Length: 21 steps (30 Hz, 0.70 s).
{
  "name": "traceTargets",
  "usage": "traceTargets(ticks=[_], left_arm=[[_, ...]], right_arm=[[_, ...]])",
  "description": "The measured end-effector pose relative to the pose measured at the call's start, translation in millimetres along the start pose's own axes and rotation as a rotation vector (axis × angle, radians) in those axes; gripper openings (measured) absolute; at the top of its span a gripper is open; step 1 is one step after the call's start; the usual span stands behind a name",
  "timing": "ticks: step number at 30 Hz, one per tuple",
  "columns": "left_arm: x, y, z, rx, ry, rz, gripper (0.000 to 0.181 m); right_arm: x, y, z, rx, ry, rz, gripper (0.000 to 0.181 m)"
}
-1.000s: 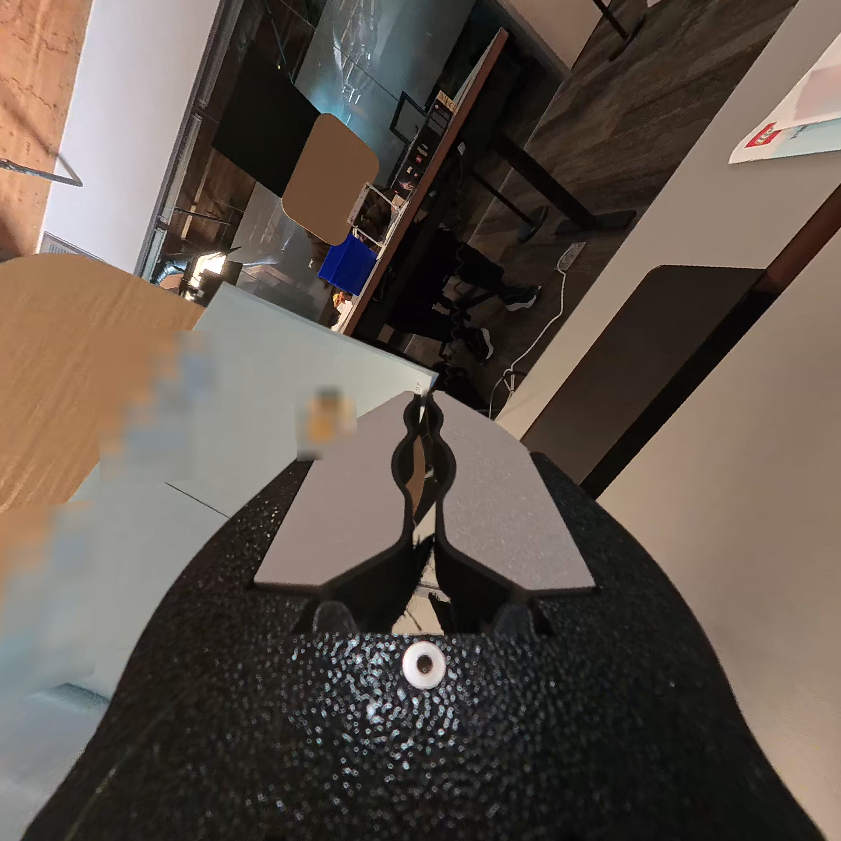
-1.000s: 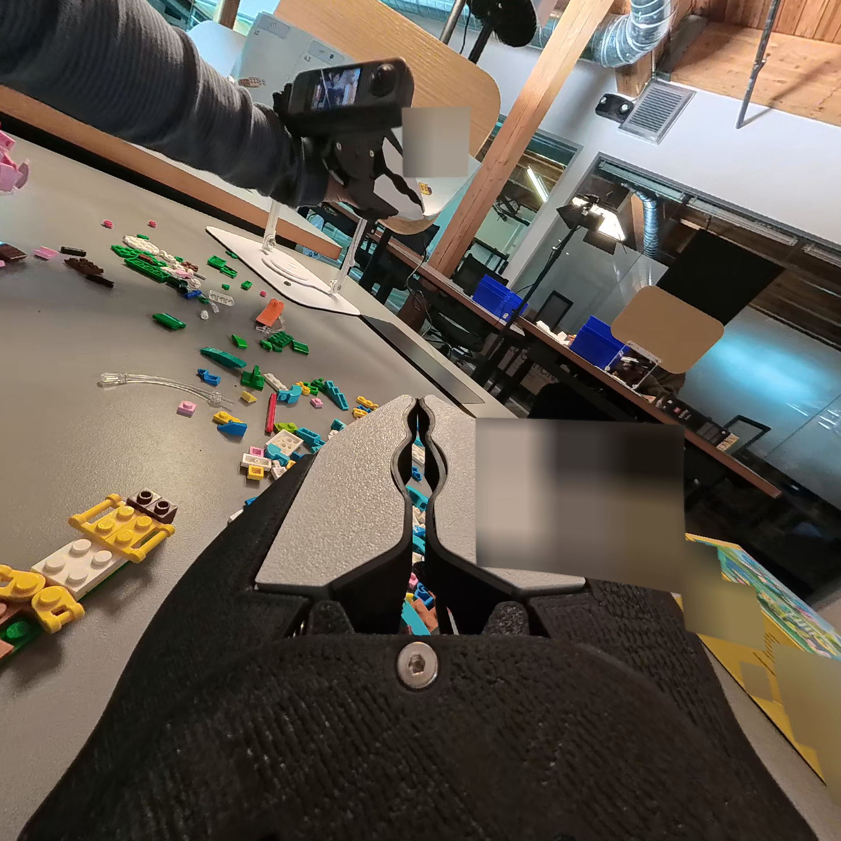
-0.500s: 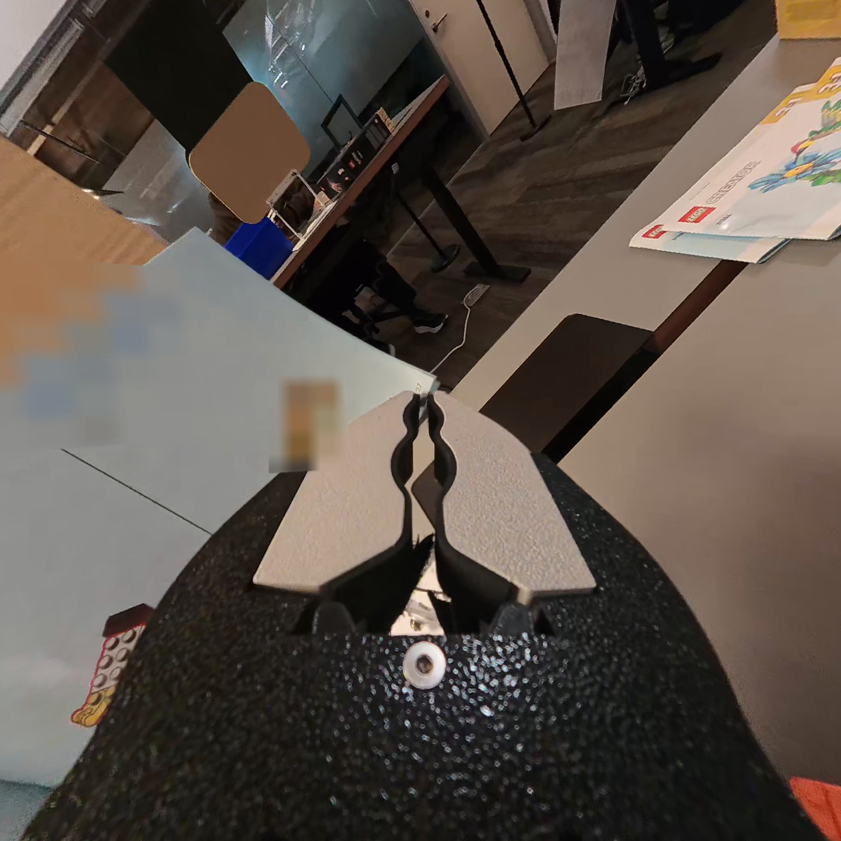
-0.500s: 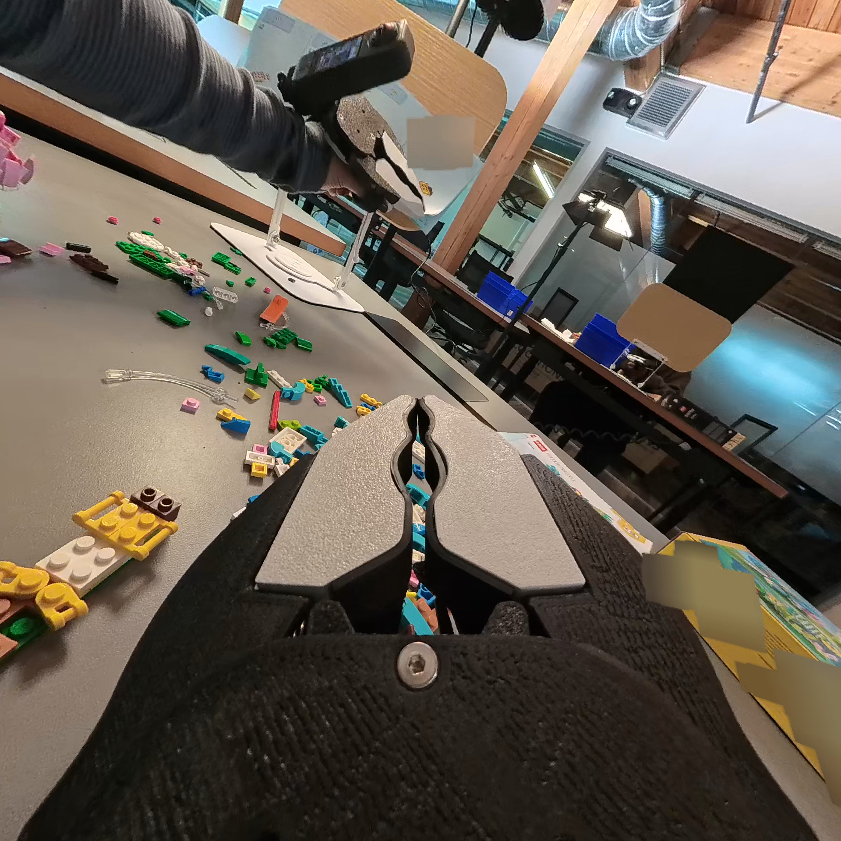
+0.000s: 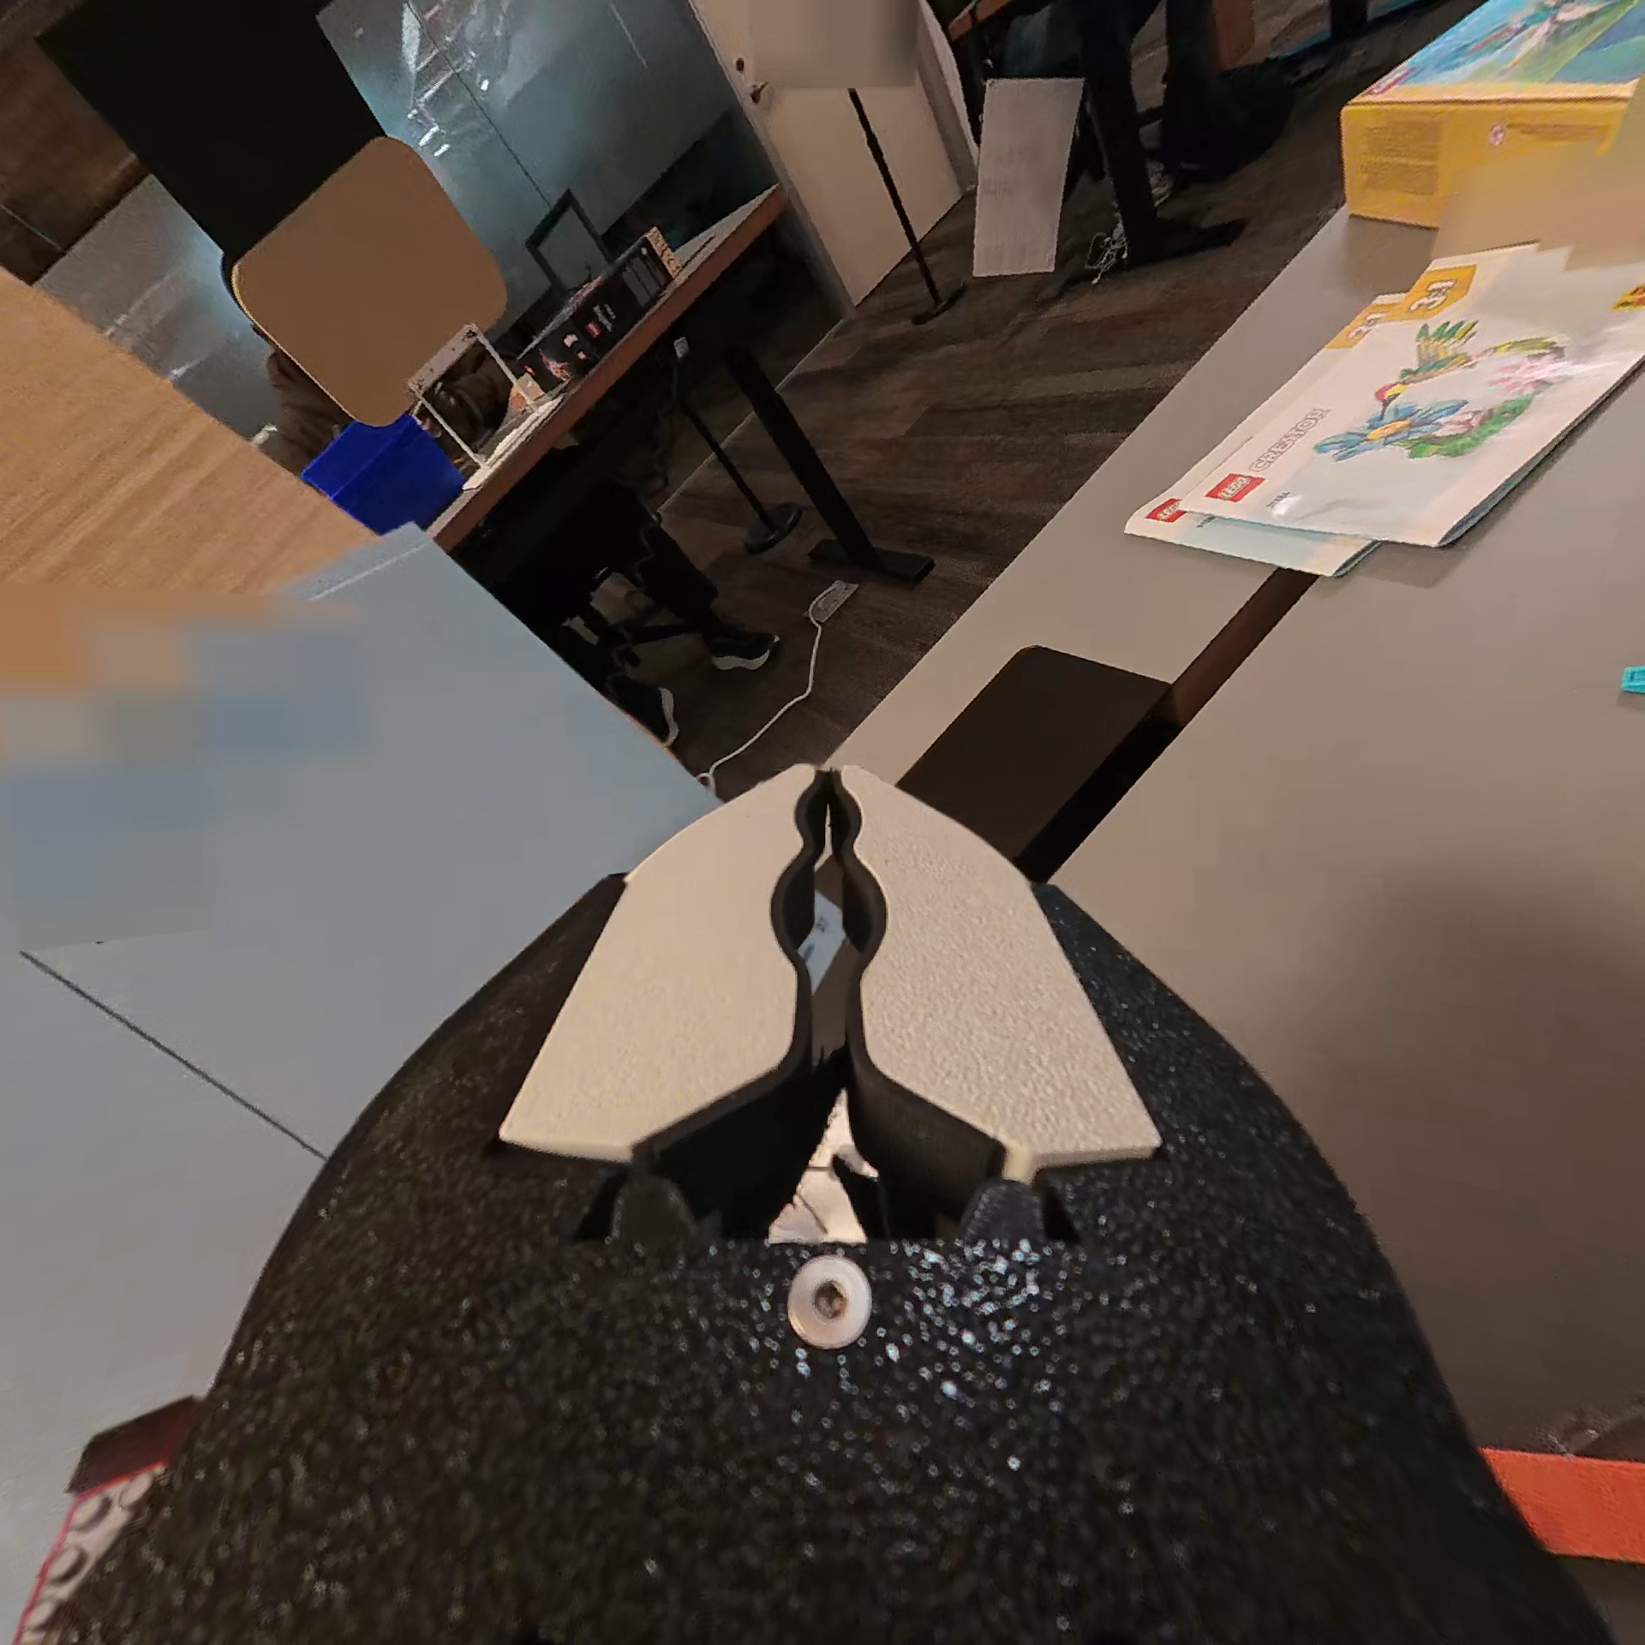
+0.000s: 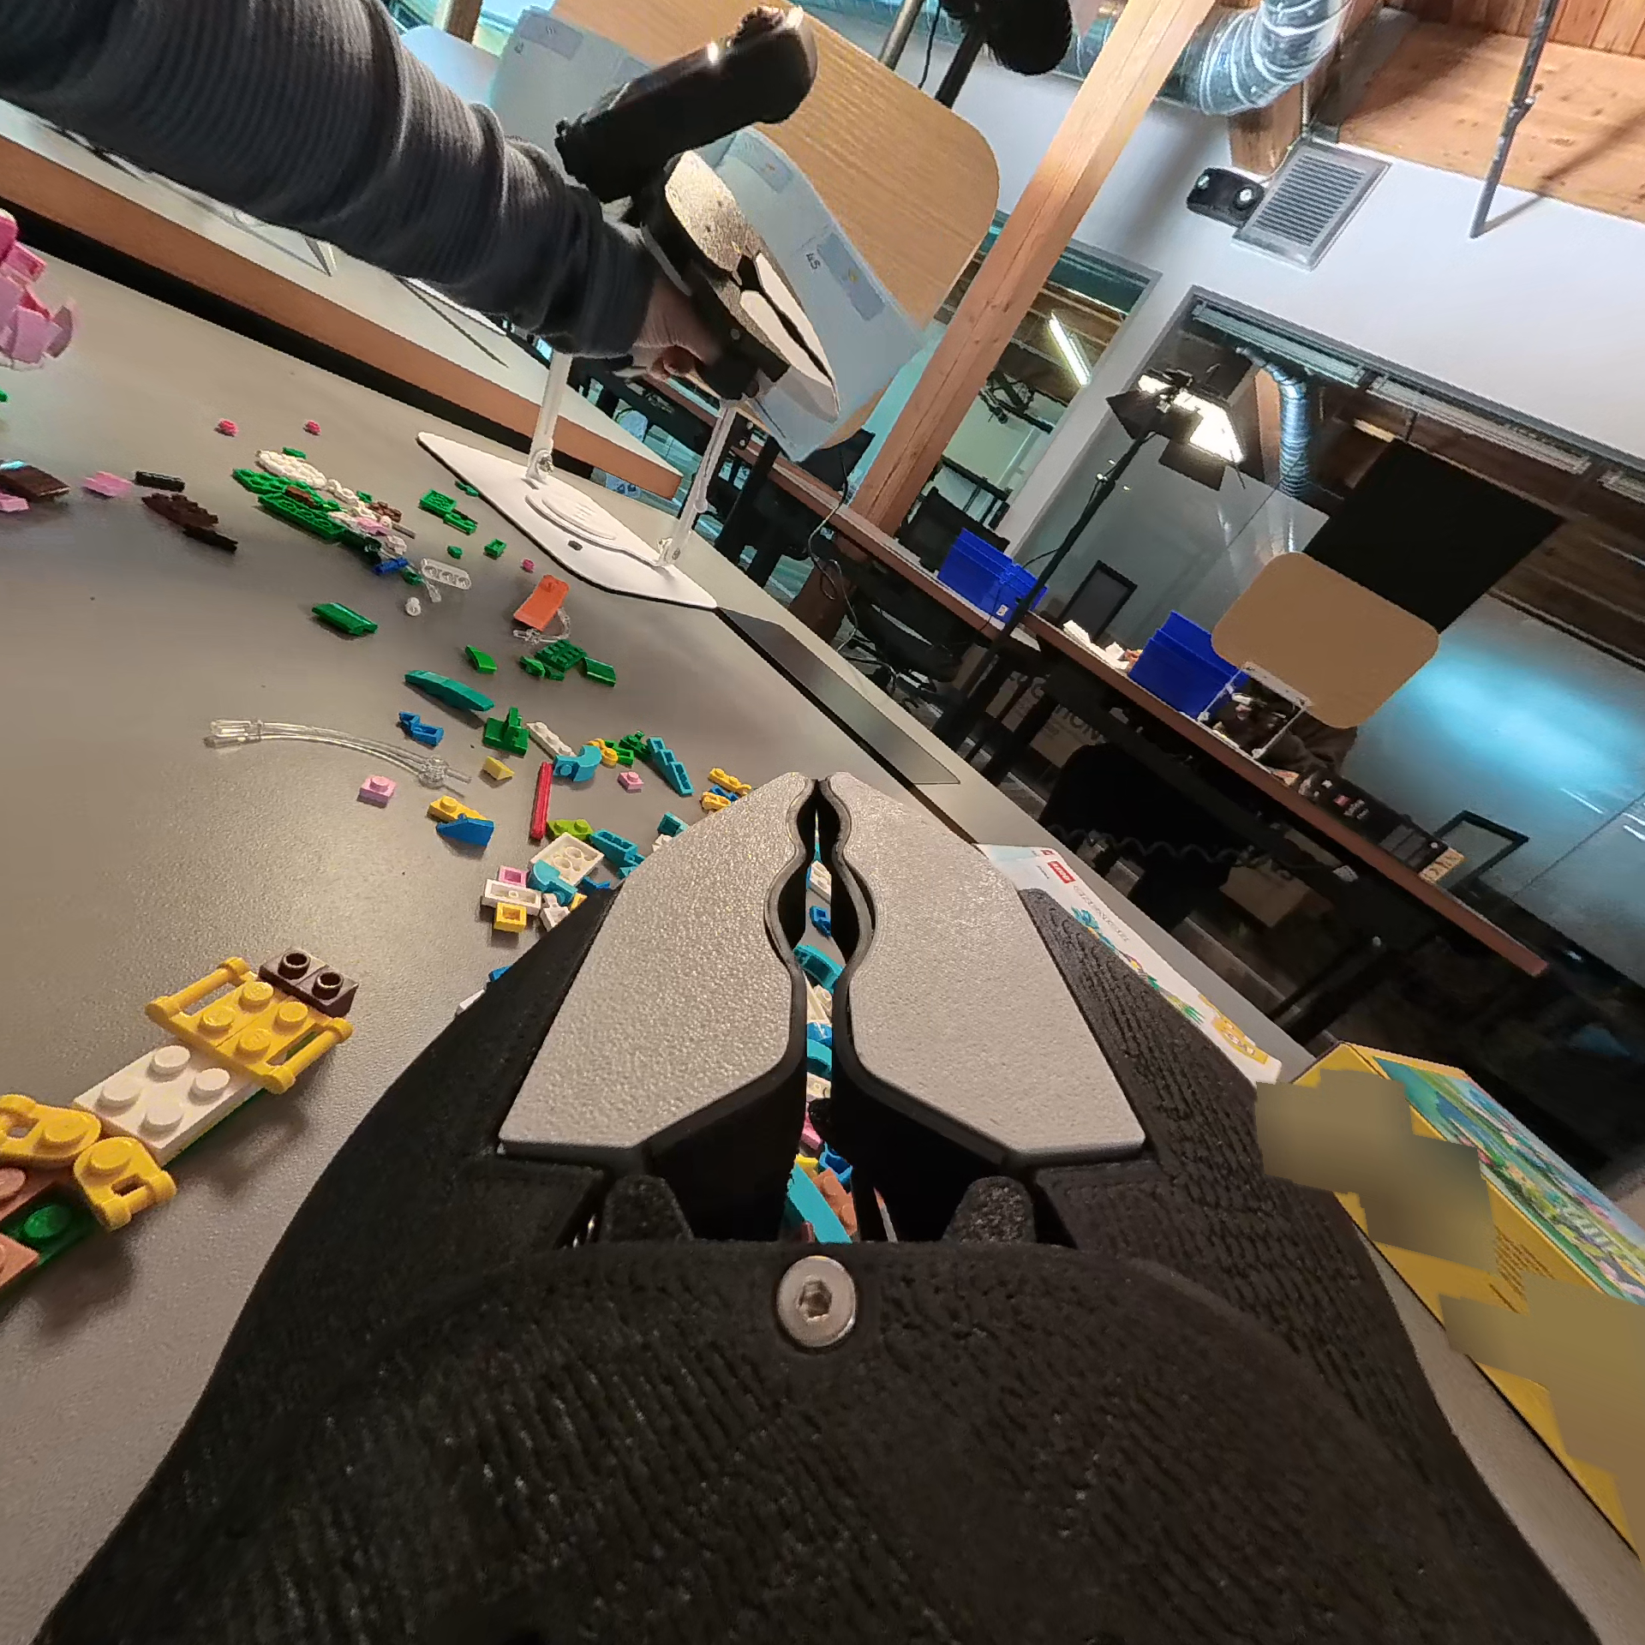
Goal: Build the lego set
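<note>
My left gripper is shut on the corner of a pale blue instruction page and holds it up above the table. In the right wrist view that gripper is at the lower corner of the page, over a white stand. My right gripper is shut and empty, hovering over loose Lego pieces scattered on the grey table. A partly built yellow, white and brown assembly lies to its left.
Green pieces, a clear curved tube, an orange piece and a pink build lie farther left. Closed booklets and the yellow set box lie near the table's right edge. The left gripper's tips are roughly 40 centimeters from the right gripper's.
My left gripper has swung and tilted over with the page corner still at its fingertips; the booklets and box have come into its view. My right gripper has stayed in place.
</note>
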<state>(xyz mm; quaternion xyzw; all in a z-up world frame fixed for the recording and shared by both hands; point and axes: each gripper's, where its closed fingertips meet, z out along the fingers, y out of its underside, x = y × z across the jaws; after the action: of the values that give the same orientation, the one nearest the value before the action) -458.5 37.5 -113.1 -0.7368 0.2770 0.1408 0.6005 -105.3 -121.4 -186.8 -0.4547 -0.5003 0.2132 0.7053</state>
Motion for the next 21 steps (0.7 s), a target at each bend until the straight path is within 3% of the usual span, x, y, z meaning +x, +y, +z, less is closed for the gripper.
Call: traceTargets(ticks=[3, 8, 13, 18, 21], left_arm=[[-10, 1, -3, -0.031, -0.098, 0.125, 0.007], [-16, 15, -4, -0.203, -0.218, 0.506, 0.029], [-9, 40, -2, -0.375, -0.191, 0.826, 0.039], [-8, 51, -2, -0.427, -0.200, 0.872, 0.033], [-12, 51, -3, -0.430, -0.229, 0.857, 0.019]], right_arm=[[0, 0, 0, -0.001, -0.002, 0.000, 0.000], [-1, 0, 1, -0.002, -0.006, -0.001, 0.000], [-1, 0, 1, -0.002, -0.006, -0.003, 0.000], [-1, 0, 1, -0.002, -0.009, -0.004, 0.000], [-1, 0, 1, -0.003, -0.010, -0.004, 0.000]])
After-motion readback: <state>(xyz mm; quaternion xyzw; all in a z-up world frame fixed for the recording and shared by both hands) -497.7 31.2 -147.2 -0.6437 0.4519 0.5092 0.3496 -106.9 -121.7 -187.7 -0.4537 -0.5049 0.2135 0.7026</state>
